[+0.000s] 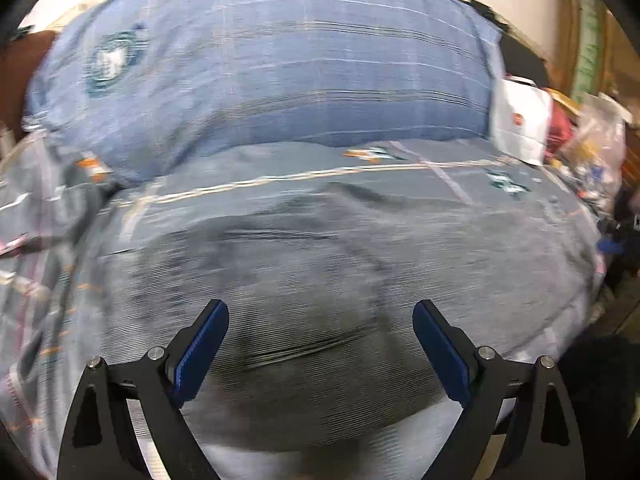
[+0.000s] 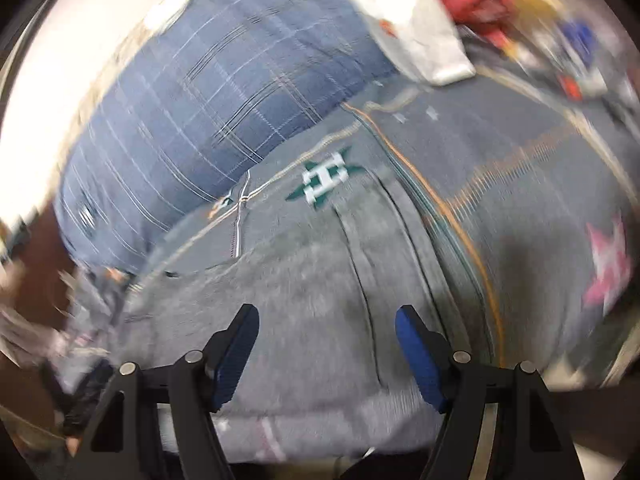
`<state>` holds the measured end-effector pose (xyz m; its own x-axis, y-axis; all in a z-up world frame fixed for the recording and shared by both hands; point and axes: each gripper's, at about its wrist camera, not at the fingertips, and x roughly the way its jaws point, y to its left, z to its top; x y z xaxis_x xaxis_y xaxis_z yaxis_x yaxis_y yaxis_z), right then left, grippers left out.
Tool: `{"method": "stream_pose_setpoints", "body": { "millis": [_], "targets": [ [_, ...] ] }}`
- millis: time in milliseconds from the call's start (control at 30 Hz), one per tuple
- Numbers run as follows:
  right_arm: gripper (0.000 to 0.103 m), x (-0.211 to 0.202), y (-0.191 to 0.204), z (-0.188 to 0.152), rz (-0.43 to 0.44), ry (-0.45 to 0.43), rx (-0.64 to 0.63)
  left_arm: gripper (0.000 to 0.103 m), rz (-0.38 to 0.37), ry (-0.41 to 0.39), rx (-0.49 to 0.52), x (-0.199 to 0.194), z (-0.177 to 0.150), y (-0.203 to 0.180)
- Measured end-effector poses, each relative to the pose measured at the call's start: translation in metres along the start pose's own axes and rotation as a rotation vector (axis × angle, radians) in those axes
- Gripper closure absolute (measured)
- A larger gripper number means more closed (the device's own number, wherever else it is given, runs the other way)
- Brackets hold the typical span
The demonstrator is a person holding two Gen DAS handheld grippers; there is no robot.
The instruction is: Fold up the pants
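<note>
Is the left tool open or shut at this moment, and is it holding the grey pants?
Open. The left tool has its blue pads wide apart, with the grey pants visible between them, not pinched.

I'm in a home bedroom, over a bed — a grey patterned bedsheet (image 1: 460,184) stretches under me, with a big blue plaid pillow (image 1: 280,64) lying along its far edge against a pale wall (image 2: 60,60). Beside the pillow sits household clutter (image 1: 592,148) — a white paper bag (image 1: 520,120), something red, crinkled plastic bags. Everything is blurred, so the smaller items can't be made out.
</note>
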<state>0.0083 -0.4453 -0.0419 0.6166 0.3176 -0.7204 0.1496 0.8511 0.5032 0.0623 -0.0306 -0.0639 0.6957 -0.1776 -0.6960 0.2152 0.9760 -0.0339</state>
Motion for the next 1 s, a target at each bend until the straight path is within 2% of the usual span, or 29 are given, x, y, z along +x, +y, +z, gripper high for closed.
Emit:
{"method": "stream_pose_setpoints", "body": {
  "millis": [133,233,333,467,567,667,800,833,900,1000],
  "targets": [
    [0.029,-0.002,-0.063,-0.024,0.129,0.061,0.256,0.010,-0.097,0.065,-0.003,0.026,0.015,-0.038],
    [0.030,0.010,-0.084,-0.031,0.124,0.085,0.306,0.010,-0.139,0.096,-0.022,0.039,0.024,-0.059],
    [0.031,0.022,-0.090,-0.029,0.170,0.088,0.331,0.010,-0.164,0.113,-0.023,0.044,0.029,-0.077],
    [0.031,0.039,-0.093,-0.028,0.158,0.106,0.330,0.010,-0.160,0.115,-0.003,0.049,0.033,-0.089],
    [0.037,0.041,-0.095,-0.029,0.149,0.104,0.356,0.010,-0.151,0.119,-0.001,0.052,0.036,-0.093],
    [0.038,0.038,-0.101,-0.030,0.126,0.092,0.405,0.010,-0.144,0.113,-0.012,0.055,0.038,-0.092],
    [0.038,0.042,-0.093,-0.025,0.066,0.102,0.377,0.010,-0.121,0.111,-0.015,0.064,0.043,-0.099],
    [0.040,0.042,-0.090,-0.023,0.048,0.107,0.360,0.010,-0.108,0.108,-0.009,0.068,0.043,-0.103],
    [0.065,0.043,-0.082,-0.021,-0.026,0.120,0.307,0.010,-0.079,0.121,0.015,0.078,0.044,-0.113],
    [0.071,0.043,-0.077,-0.021,-0.061,0.121,0.274,0.010,-0.054,0.163,0.039,0.091,0.044,-0.126]
  ]
}}
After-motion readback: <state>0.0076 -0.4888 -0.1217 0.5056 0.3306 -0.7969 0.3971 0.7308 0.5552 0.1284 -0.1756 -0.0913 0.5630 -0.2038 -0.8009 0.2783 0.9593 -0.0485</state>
